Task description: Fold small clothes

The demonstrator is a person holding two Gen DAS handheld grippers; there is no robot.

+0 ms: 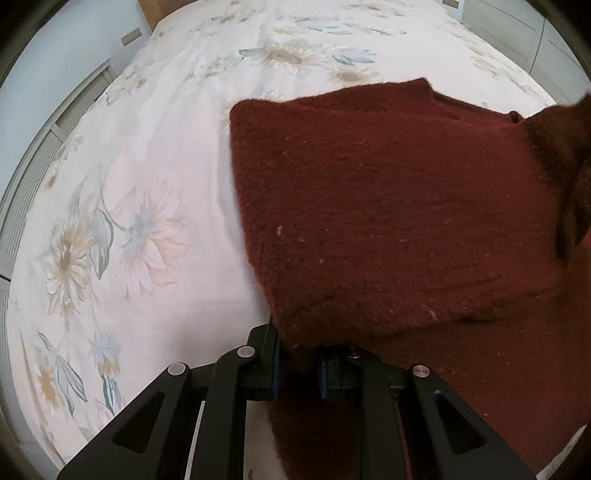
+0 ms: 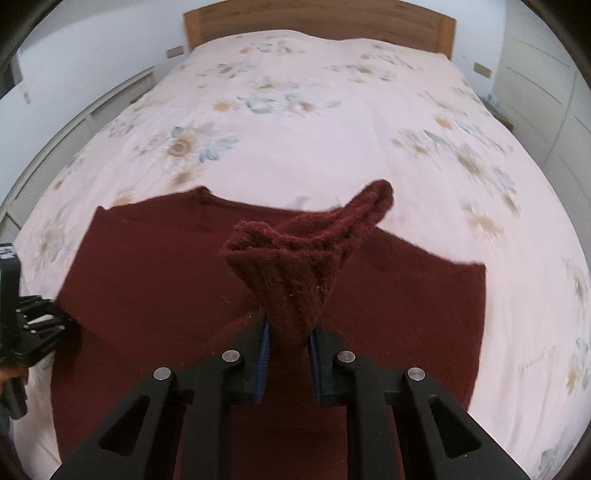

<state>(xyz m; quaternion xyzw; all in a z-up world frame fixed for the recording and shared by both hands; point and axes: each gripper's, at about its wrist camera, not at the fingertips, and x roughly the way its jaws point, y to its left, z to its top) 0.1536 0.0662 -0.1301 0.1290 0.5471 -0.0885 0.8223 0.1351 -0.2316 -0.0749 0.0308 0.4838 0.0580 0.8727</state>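
A dark red knit sweater [image 2: 155,266] lies spread on the bed. In the left wrist view the sweater [image 1: 388,206] fills the right half. My left gripper [image 1: 298,363] is shut on the sweater's near edge, and the cloth drapes over its right finger. My right gripper [image 2: 290,332] is shut on a bunched ribbed part of the sweater [image 2: 295,254], lifted above the flat body. The left gripper's body [image 2: 26,325] shows at the left edge of the right wrist view.
The bed has a pale pink floral cover [image 2: 295,122] and a wooden headboard [image 2: 317,22]. White walls and drawers [image 2: 546,103] flank the bed. Bare cover lies left of the sweater [image 1: 129,206].
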